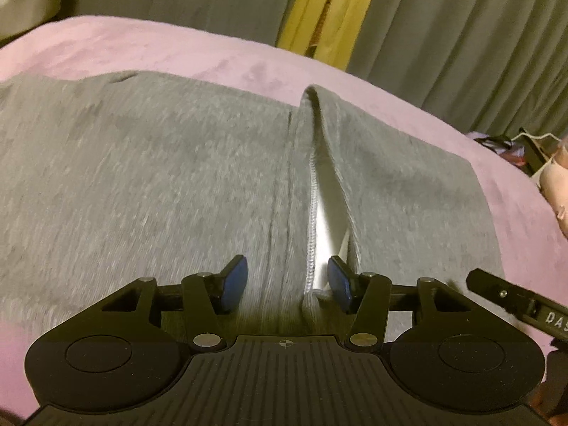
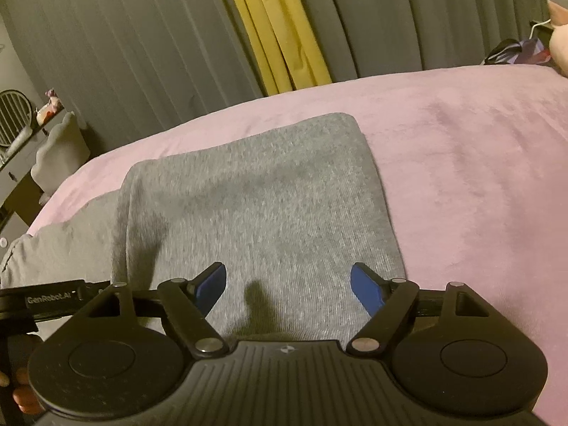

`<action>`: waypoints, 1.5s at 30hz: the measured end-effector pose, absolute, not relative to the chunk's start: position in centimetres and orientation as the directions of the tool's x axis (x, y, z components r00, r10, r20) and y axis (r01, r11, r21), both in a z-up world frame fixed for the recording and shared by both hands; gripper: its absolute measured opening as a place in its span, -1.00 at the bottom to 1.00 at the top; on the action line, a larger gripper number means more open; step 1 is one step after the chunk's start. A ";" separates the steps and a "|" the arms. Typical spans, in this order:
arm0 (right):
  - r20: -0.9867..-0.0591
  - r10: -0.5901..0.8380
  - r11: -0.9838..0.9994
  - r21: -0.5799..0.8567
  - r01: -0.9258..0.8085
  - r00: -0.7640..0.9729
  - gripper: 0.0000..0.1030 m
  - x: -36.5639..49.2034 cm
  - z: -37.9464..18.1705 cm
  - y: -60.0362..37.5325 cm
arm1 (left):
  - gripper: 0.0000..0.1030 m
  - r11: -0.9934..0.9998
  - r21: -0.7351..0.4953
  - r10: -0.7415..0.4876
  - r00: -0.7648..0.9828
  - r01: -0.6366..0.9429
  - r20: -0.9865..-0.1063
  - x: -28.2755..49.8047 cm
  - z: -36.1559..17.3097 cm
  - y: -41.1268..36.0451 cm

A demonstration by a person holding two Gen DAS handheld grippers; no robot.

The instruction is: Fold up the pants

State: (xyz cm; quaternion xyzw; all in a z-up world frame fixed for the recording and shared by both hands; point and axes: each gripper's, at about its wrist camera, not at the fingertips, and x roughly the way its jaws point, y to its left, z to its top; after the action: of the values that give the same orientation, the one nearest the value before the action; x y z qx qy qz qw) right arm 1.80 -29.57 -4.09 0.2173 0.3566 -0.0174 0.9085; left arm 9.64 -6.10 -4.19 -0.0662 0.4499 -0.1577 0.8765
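Note:
Grey sweatpants (image 1: 142, 177) lie on a pink blanket (image 1: 177, 53). In the left wrist view a folded-over edge with a stitched seam (image 1: 312, 195) and white lining runs up the middle. My left gripper (image 1: 287, 284) is open just above the cloth, its blue pads either side of that seam, holding nothing. In the right wrist view the pants (image 2: 255, 195) show as a neat folded panel with a rounded far corner. My right gripper (image 2: 287, 291) is open over the panel's near end, empty. The other gripper's body shows at the left edge (image 2: 53, 298).
Grey curtains (image 2: 124, 53) with a yellow strip (image 2: 277, 35) hang behind the bed. A white cushion and shelf with a fan (image 2: 14, 117) stand at far left. Pink plush items and dark clutter (image 1: 553, 177) lie at the bed's right side.

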 end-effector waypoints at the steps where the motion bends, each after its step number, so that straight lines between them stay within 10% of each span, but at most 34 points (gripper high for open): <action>1: -0.657 0.123 0.906 0.381 0.186 0.744 0.52 1.8 -4.1 -29.6 | 0.12 0.940 -0.265 -0.340 0.544 0.214 -0.767 9.6 -4.2 -5.9; 24: -0.678 0.109 0.934 0.319 0.158 0.727 0.69 1.9 -4.6 -28.5 | 0.36 0.925 -0.317 -0.380 0.571 0.211 -0.728 7.6 -3.0 -4.3; 45: -0.708 0.067 0.970 0.212 0.121 0.703 0.82 2.5 -4.7 -26.8 | -0.54 0.920 -0.268 -0.386 0.561 0.285 -0.732 7.8 -5.4 -5.4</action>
State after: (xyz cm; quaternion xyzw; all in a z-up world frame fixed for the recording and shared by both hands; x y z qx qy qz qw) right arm 2.54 -26.75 -4.75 0.1219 0.3852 -0.0150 0.9146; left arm 7.83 -5.39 -5.35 -0.0594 0.4283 -0.1904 0.8814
